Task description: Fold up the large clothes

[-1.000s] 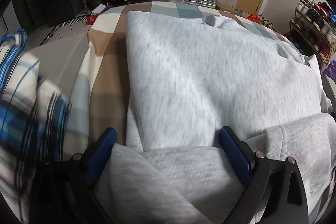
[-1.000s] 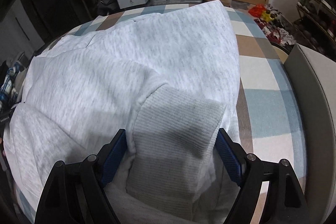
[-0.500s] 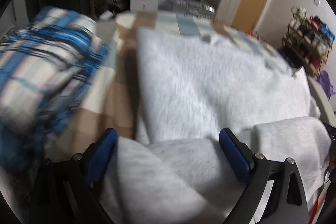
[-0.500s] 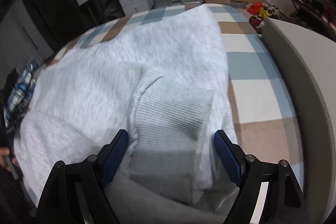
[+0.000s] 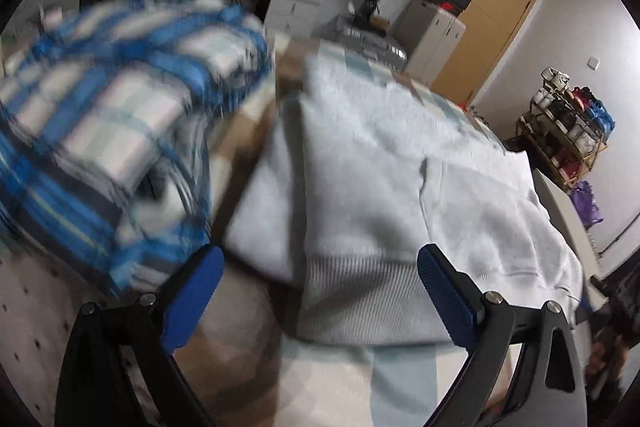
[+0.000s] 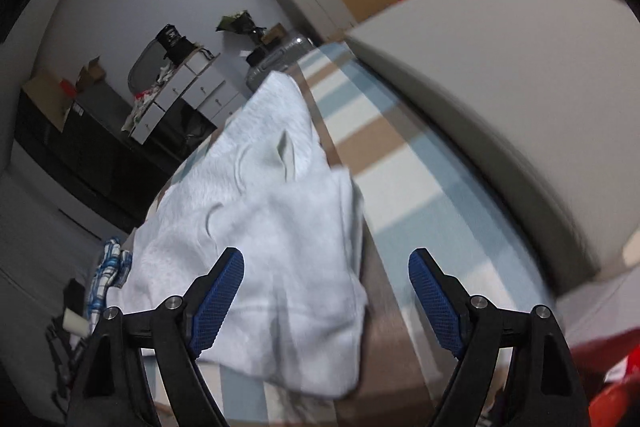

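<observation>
Now both tools, left tool (image 5: 316,301) and right tool (image 6: 326,301), gape empty; sweatshirt (image 5: 400,187) lies folded.

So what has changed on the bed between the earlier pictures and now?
Both grippers have drawn back from the grey sweatshirt. The left gripper now frames its ribbed hem and bare bedspread, no sleeve folds. The right gripper has rolled and swung aside; the cuff has left its jaws. Both stay open. The sweatshirt stays folded; the blue plaid shirt remains beside it.
</observation>
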The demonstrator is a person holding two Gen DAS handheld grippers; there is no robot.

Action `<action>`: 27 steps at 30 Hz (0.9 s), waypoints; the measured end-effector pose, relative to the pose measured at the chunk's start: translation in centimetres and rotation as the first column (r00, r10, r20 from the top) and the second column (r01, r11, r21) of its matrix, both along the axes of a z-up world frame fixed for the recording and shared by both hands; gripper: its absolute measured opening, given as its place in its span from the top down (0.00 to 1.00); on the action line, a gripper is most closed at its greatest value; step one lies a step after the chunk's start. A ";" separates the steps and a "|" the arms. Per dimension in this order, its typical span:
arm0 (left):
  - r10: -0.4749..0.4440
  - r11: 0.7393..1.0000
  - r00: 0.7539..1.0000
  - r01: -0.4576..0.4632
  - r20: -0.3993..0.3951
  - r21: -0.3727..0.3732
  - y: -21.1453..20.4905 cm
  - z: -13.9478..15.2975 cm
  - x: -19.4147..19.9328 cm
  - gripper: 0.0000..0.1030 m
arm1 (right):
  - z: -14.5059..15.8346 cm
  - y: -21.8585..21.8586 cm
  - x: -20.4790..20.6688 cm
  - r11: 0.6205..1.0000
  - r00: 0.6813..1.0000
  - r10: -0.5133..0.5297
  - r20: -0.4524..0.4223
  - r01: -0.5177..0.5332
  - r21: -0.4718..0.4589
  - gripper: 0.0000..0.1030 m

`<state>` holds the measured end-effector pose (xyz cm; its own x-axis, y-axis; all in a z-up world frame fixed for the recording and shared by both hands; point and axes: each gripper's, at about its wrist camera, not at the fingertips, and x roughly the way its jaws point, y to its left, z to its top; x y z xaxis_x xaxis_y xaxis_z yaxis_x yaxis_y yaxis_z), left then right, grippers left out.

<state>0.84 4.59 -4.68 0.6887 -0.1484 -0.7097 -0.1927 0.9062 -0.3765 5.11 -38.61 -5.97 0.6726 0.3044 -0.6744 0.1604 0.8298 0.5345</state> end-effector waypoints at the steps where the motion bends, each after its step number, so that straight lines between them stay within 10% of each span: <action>1: 0.001 1.000 1.000 -0.002 -0.021 -0.031 0.1 -0.6 0.2 0.07 | -0.6 0.3 0.0 1.000 1.000 0.005 -0.008 -0.004 0.023 0.17; 9: 0.040 0.996 0.998 -0.043 -0.046 -0.076 -0.4 -0.9 0.4 0.08 | -1.4 3.5 0.3 0.996 0.995 0.086 -0.041 -0.086 0.001 0.18; 14: -0.131 0.989 0.989 0.136 0.068 -0.060 -2.8 0.8 -0.7 0.08 | 0.7 5.0 -0.9 0.987 0.989 0.147 0.022 -0.146 -0.063 0.16; 19: -0.182 0.982 0.983 0.182 0.000 0.042 -4.6 -0.1 0.7 0.08 | -0.2 4.4 -0.8 0.991 0.992 0.129 -0.004 -0.129 -0.040 0.16; 27: -0.081 0.983 0.996 0.075 -0.027 -0.170 -1.7 -1.9 1.9 0.09 | -2.1 4.8 0.0 0.991 0.990 0.131 -0.051 -0.131 0.012 0.18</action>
